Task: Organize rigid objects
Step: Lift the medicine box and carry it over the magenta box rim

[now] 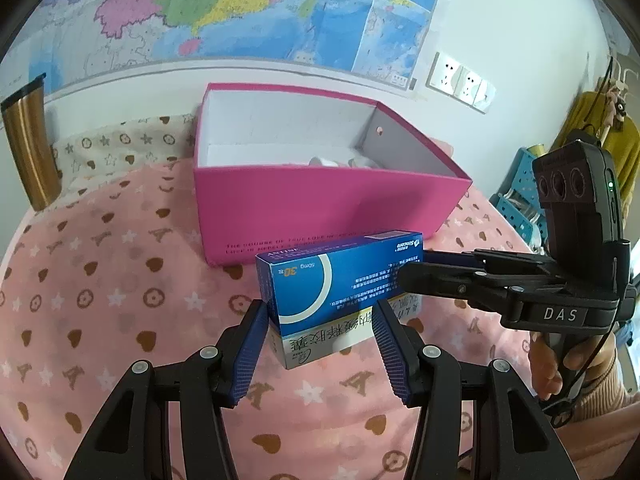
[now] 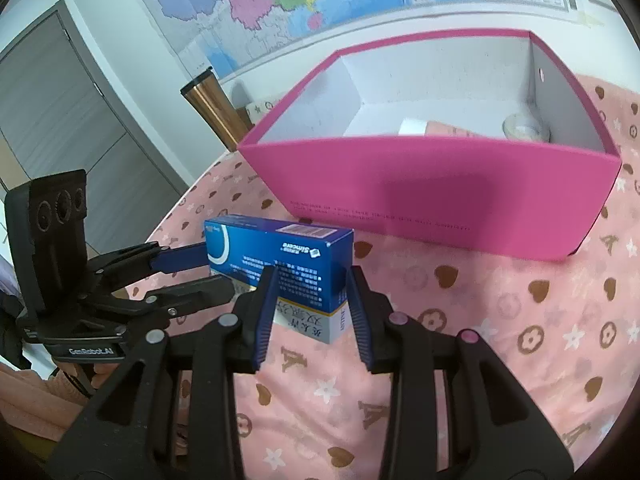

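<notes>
Glossy cardboard medicine box (image 1: 340, 280) on soft printed cloth (image 1: 100, 300).

place: home room | cues: wall map (image 1: 256, 4); patterned tablecloth (image 1: 100, 300); door (image 2: 60, 120)

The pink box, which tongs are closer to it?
Right, I think, though barely. Both tongs grip the blue medicine box before the pink box: right tongs on its nearer end, left tongs alongside.
</notes>
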`<state>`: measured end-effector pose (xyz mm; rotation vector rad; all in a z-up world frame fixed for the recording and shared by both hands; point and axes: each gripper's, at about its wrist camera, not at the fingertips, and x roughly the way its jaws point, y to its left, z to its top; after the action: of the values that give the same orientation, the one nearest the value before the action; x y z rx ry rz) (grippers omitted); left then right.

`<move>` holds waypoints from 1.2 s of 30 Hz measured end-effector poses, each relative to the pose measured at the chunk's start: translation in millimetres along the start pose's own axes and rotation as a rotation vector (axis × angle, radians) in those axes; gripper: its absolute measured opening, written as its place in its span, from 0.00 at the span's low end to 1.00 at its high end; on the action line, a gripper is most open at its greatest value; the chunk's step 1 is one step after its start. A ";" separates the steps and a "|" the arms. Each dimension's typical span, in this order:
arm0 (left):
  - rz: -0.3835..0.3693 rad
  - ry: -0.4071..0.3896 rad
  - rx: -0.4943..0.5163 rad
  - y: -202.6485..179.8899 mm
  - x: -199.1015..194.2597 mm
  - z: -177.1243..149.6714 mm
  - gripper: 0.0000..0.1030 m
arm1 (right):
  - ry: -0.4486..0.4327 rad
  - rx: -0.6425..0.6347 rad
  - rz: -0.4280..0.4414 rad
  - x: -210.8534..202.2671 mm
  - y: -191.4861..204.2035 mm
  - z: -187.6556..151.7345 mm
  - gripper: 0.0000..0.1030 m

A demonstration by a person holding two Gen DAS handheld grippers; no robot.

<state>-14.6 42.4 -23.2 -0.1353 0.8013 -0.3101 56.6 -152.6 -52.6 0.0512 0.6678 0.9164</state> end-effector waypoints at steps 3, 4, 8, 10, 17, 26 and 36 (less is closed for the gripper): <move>-0.001 -0.008 0.004 -1.2 -2.3 3.7 0.52 | -0.015 -0.005 0.000 -3.6 1.2 3.0 0.37; -0.002 -0.011 0.005 -1.8 -3.5 5.5 0.52 | -0.019 -0.007 0.002 -4.4 1.3 4.7 0.37; -0.003 -0.035 0.011 -3.9 -8.7 12.1 0.52 | -0.036 -0.013 0.003 -7.7 2.7 11.3 0.37; 0.002 -0.046 0.018 -4.8 -10.7 15.8 0.52 | -0.044 -0.014 0.006 -9.1 2.9 14.6 0.37; 0.008 -0.070 0.031 -6.9 -14.6 25.1 0.52 | -0.061 -0.021 0.002 -10.7 3.5 21.5 0.37; 0.006 -0.080 0.042 -5.5 -16.1 34.1 0.52 | -0.080 -0.033 0.005 -16.3 5.0 27.4 0.37; 0.017 -0.112 0.058 -5.5 -20.2 49.6 0.52 | -0.117 -0.052 0.006 -22.9 9.9 43.3 0.37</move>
<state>6.9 43.8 26.2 -0.0905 0.6815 -0.3073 63.9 -153.4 -3.1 0.0599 0.5347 0.9287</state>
